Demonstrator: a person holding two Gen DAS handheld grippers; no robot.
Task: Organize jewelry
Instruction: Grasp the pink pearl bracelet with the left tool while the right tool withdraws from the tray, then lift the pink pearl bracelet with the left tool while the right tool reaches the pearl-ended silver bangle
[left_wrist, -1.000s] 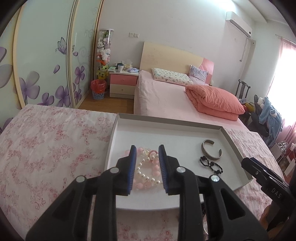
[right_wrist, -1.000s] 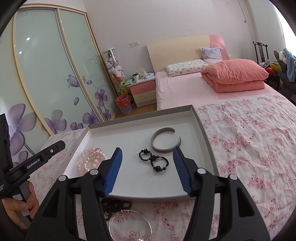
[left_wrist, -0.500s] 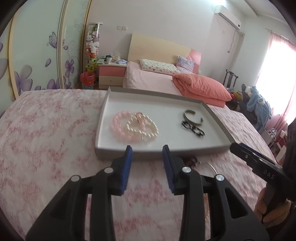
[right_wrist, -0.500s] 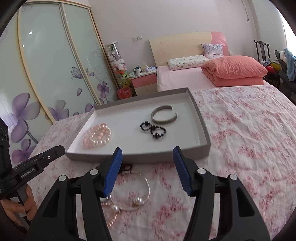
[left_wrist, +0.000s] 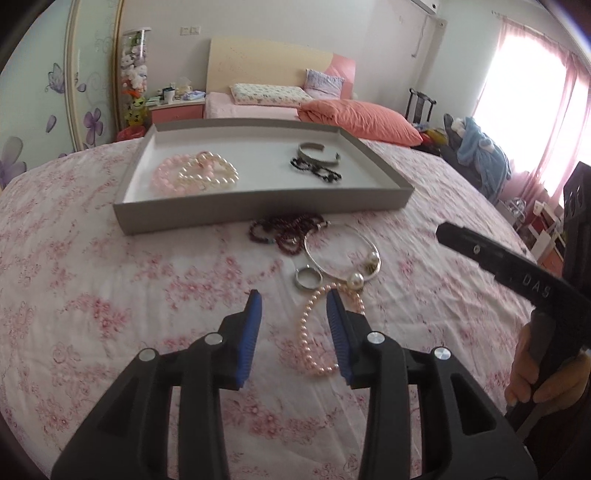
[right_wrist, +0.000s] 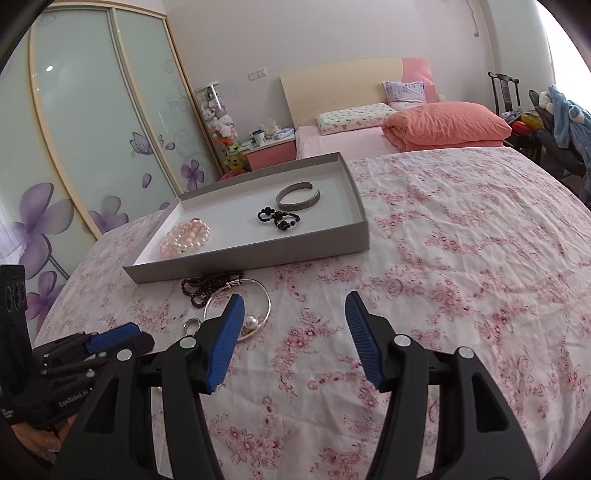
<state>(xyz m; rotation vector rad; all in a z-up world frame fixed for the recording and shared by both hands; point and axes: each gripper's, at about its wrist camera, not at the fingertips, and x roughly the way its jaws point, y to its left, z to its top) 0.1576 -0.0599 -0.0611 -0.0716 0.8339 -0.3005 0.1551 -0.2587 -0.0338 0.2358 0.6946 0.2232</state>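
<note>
A grey tray (left_wrist: 258, 212) (right_wrist: 258, 254) on the flowered bedspread holds pink and white pearl bracelets (left_wrist: 195, 175) (right_wrist: 186, 238), a silver cuff (left_wrist: 318, 152) (right_wrist: 298, 199) and a black bead bracelet (left_wrist: 316, 171) (right_wrist: 279, 219). In front of the tray lie a dark red bead strand (left_wrist: 284, 230) (right_wrist: 207, 286), a thin silver bangle with pearls (left_wrist: 341, 254) (right_wrist: 267, 302), a silver ring (left_wrist: 307, 277) (right_wrist: 192, 325) and a pink pearl necklace (left_wrist: 314, 332). My left gripper (left_wrist: 293, 295) hovers open just left of that necklace, with only cloth between its pads. The right gripper (right_wrist: 295, 297) is open and empty, to the right of the bangle.
A hand (left_wrist: 535, 376) holds the right gripper's handle at the right edge. Beyond the tray stand a bed with an orange quilt (right_wrist: 447, 123), a pink nightstand (right_wrist: 271, 153) and flowered sliding doors (right_wrist: 92, 147). Bare bedspread (right_wrist: 461, 258) spreads to the right.
Both grippers have pulled back from over the tray to the bedspread in front of it. The left jaws have widened and left the pearl bracelets in the tray. Loose jewelry has come into view.
</note>
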